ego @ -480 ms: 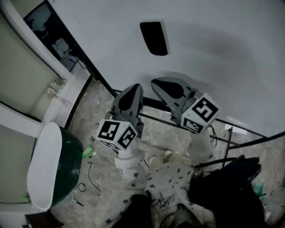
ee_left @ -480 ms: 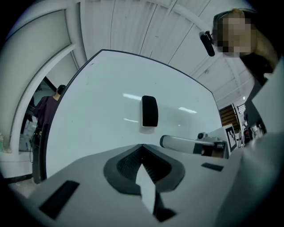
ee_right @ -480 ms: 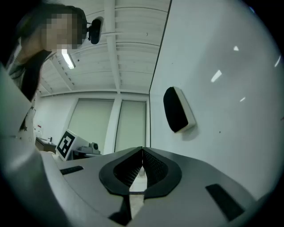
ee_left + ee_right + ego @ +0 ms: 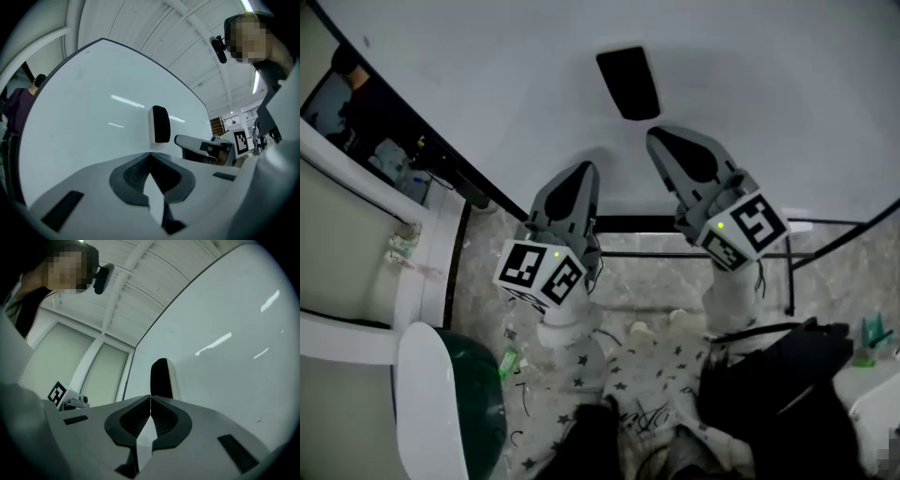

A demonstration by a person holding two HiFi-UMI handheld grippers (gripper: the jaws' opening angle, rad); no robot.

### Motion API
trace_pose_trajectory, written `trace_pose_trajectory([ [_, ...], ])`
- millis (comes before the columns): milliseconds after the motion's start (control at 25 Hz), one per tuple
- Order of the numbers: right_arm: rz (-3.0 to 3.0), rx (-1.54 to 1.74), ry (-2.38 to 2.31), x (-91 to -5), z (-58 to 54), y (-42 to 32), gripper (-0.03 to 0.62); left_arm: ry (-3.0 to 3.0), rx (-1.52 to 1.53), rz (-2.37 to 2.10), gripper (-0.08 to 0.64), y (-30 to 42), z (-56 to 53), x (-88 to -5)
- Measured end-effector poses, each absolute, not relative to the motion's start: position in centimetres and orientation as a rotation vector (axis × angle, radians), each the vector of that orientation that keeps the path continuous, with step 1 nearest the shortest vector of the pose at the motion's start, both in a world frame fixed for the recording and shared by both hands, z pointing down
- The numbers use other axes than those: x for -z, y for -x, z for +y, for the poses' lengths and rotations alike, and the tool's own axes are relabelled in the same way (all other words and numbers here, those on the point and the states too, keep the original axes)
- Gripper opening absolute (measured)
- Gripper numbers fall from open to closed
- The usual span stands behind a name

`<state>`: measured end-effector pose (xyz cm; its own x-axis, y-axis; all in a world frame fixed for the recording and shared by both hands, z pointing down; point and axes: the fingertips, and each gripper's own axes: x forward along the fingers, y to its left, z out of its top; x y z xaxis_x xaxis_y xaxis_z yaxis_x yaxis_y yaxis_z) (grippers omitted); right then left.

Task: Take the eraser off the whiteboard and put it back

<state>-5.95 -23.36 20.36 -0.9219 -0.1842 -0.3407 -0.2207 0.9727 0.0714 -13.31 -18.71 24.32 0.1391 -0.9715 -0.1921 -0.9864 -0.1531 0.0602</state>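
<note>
Both my left gripper and right gripper are pressed together on nothing, pointing up at the eraser stuck on the whiteboard just past their tips.

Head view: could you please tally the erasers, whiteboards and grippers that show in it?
Eraser: 1
Whiteboard: 1
Grippers: 2 (left gripper, right gripper)
Total: 4

eraser | black, white edge, oblong | upright, stuck flat on whiteboard | whiteboard white, glossy, standing upright
</note>
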Motion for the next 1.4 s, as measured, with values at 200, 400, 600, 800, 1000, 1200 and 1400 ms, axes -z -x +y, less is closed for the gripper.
trace_pose_trajectory([
  [200, 2.693, -0.206, 0.618, -18.8, -27.1, 3.2, 0.008, 2.467, -0.243, 1.796, 0.001, 12.3, -22.3, -23.4],
  [400, 2.655, -0.345, 0.755, -17.0, -24.5, 8.7, 0.131, 2.54, -0.267, 1.659, 0.001, 17.0, -20.6, -22.8],
  [600, 2.649, -0.509, 0.927, -15.3, -25.5, 10.6, 0.267, 2.564, -0.33, 1.574, 0.002, 17.3, -21.6, -21.6],
  [800, 2.648, -0.601, 1.004, -14.8, -25.8, 10.8, 0.267, 2.553, -0.349, 1.569, 0.002, 16.1, -22.1, -20.8],
  [1000, 2.618, -0.632, 1.07, -14.2, -26.0, 10.2, 0.267, 2.561, -0.306, 1.561, 0.002, 15.2, -22.5, -20.7],
  [1200, 2.591, -0.65, 1.137, -13.9, -26.4, 9.8, 0.267, 2.589, -0.299, 1.524, 0.002, 14.4, -22.7, -20.8],
  [1400, 2.56, -0.675, 1.263, -13.7, -27.0, 8.7, 0.267, 2.613, -0.291, 1.476, 0.001, 13.2, -22.2, -20.4],
])
